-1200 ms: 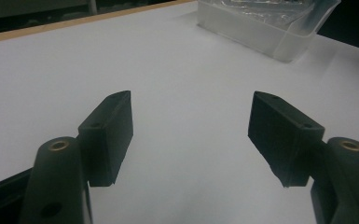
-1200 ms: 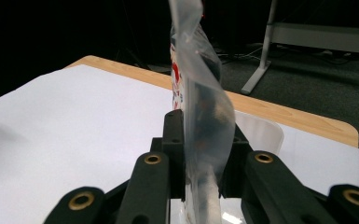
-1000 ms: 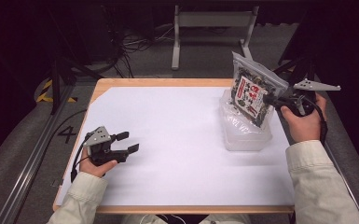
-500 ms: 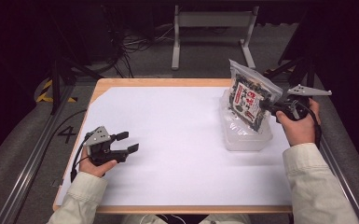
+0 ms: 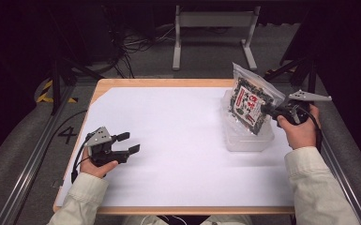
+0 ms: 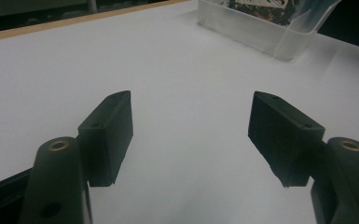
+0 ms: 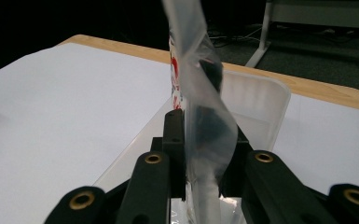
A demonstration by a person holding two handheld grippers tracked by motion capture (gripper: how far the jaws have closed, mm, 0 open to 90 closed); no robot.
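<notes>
High view: the right gripper point(image 5: 265, 110) pinches a clear packet point(image 5: 249, 104) of dark contents with a red-and-white label, gripping it at its edge so the printed face stays unobstructed. The packet stands tilted, its lower end inside or just at the mouth of a clear plastic container point(image 5: 247, 140) on the right part of the white table point(image 5: 183, 140); its upper end leans toward the far side. Judged from this arrangement, the step in hand is putting the packet into the container, and an edge grip keeps the jaws above the rim while the body goes in.

Right gripper view: the jaws are pressed together on the packet's thin film point(image 7: 205, 116), which rises twisted between them; the container wall point(image 7: 261, 107) lies directly beyond. The grip appears secure, though the film is slack and may swing or fold.

Left gripper point(image 5: 124, 144) rests low over the table's left near part, well apart from the container. Left gripper view: its fingers point(image 6: 112, 130) stand spread, nothing between them, bare table below, container point(image 6: 261, 35) in the far corner. It plays no part at present; held aside, it leaves the working area free. The container is not steadied and could shift if the packet pushes its wall.
</notes>
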